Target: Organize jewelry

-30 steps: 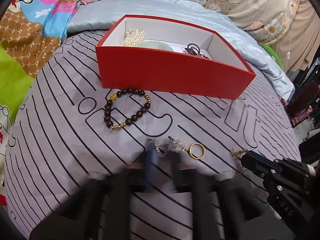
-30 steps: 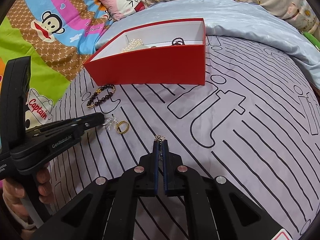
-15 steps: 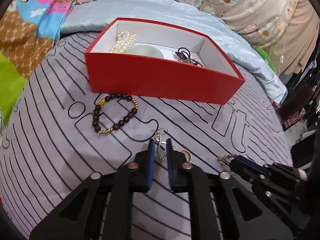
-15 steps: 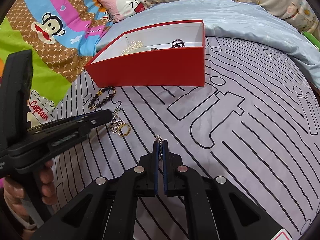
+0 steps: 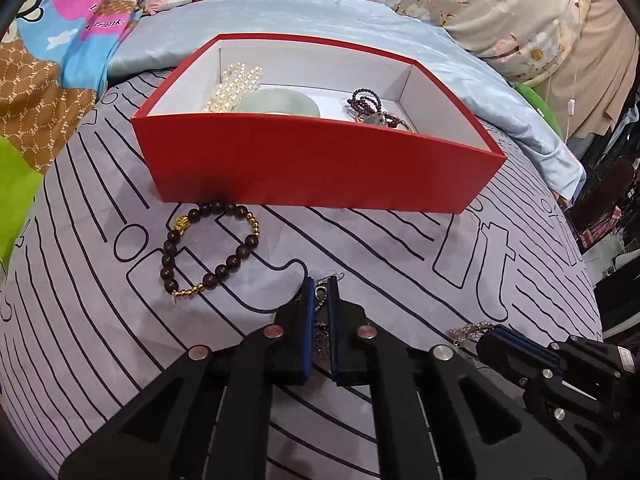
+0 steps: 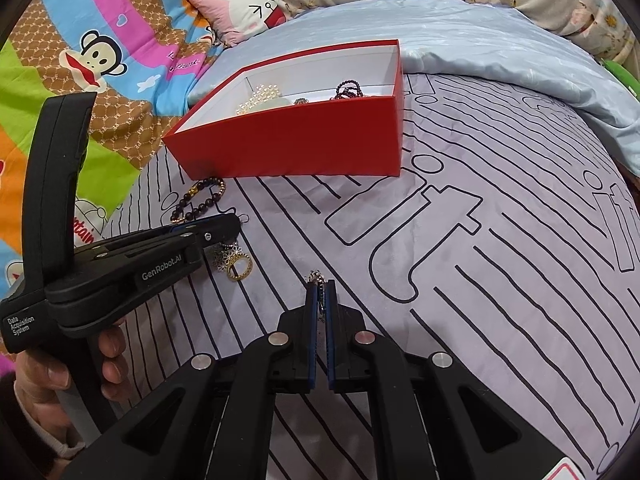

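Observation:
A red box (image 5: 312,168) (image 6: 296,144) stands on the bed and holds a pearl bracelet (image 5: 236,88), a pale green bangle (image 5: 280,104) and a purple bead bracelet (image 5: 366,104). In front of it lies a dark bead bracelet (image 5: 208,248) (image 6: 198,202). My left gripper (image 5: 320,286) (image 6: 234,226) has its jaws closing on a silver earring (image 5: 321,294) (image 6: 228,256), which dangles just over a gold ring (image 6: 240,270) on the sheet. My right gripper (image 6: 320,290) (image 5: 486,336) is shut on a second small silver piece (image 6: 316,276) (image 5: 468,330).
The grey sheet (image 6: 460,280) with black line print covers the bed. A pale blue quilt (image 6: 480,40) lies behind the box, with a cartoon blanket (image 6: 100,60) and a pink pillow (image 6: 248,8) to the left. A person's hand (image 6: 48,376) grips the left handle.
My left gripper moved nearer the box, opened around the silver earring and closed on it; the earring now hangs off the sheet, apart from the gold ring. The right gripper stayed still.

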The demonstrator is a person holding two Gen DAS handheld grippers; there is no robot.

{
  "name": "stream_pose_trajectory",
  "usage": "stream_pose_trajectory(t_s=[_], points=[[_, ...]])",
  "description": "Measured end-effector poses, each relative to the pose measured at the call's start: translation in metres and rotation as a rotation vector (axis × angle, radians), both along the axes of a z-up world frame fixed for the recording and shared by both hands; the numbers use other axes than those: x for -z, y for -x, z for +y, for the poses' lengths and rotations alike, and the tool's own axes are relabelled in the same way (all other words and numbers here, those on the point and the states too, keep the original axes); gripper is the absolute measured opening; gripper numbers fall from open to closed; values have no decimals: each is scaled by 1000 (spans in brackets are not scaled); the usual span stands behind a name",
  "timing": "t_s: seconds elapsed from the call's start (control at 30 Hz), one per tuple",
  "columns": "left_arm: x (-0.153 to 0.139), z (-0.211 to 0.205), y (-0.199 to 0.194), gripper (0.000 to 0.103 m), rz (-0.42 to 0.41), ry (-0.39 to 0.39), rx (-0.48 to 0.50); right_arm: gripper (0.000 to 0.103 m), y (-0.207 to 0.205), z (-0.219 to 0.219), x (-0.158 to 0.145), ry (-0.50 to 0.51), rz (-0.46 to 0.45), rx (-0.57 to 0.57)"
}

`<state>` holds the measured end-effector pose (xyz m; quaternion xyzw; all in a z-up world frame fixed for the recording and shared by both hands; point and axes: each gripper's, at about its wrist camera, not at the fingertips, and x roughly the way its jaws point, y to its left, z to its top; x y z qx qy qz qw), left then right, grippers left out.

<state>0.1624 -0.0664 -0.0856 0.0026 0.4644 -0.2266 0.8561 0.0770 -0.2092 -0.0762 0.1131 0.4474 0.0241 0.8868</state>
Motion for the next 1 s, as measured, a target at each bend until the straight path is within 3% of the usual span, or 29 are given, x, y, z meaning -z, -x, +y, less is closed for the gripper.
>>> stream_pose_trajectory(t_s=[0.1,0.6,0.67,0.73,0.9,1.0], points=[[-2,2,0,0,-1,11,4,3,0,-1,-1,-1,-2,2],[-20,5,5,0,-31,53,9,3,1,-4,-8,-2,-19,-7],[-16,-1,4,23,-40,21,15,3,0,-4,-8,1,-17,-8],[-14,-6,6,35,-57,5,19,3,0,-4,-8,3,-16,-8],[-1,-15,1,31,-40,-34,18,3,-2,-5,-7,3,-14,-9],[0,-12,-1,9,-42,-37,8,3,-3,-6,-6,4,-13,-10]])
